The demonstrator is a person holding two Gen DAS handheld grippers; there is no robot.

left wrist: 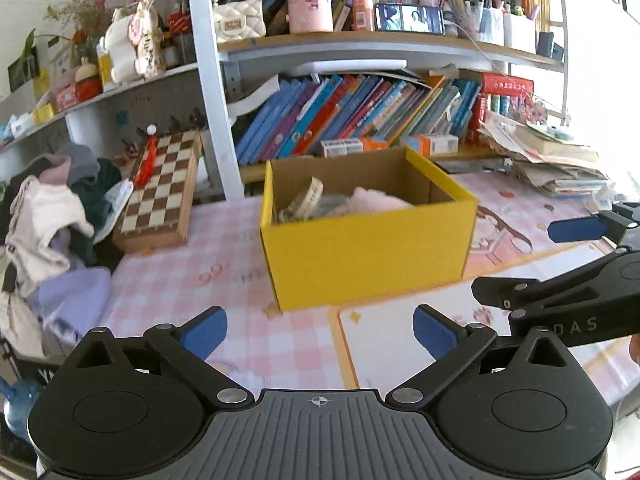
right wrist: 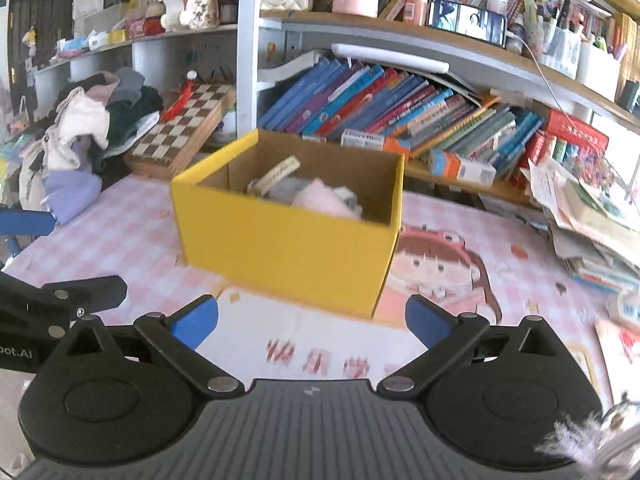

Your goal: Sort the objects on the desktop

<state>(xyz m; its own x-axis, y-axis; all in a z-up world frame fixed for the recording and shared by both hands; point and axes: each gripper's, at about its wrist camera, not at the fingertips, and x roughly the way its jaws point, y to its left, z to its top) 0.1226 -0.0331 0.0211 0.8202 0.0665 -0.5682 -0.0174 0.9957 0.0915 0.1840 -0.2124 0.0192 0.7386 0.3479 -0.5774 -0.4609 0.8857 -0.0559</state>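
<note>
A yellow cardboard box (left wrist: 364, 248) stands on the pink checked desk mat (left wrist: 180, 276). Inside it lie a pink fluffy item (left wrist: 380, 198), a roll of tape measure (left wrist: 310, 196) and grey things. The box also shows in the right wrist view (right wrist: 280, 248), with the pink item (right wrist: 320, 196) inside. My left gripper (left wrist: 318, 334) is open and empty, a little in front of the box. My right gripper (right wrist: 312, 322) is open and empty, close to the box's near corner. The right gripper shows at the right edge of the left wrist view (left wrist: 576, 264).
A chessboard box (left wrist: 160, 192) leans at the back left beside a heap of clothes (left wrist: 52, 220). Shelves of books (left wrist: 360, 112) run behind the box. A pile of papers (left wrist: 552, 160) lies at the back right. A fluffy grey thing (right wrist: 592, 432) shows at the lower right.
</note>
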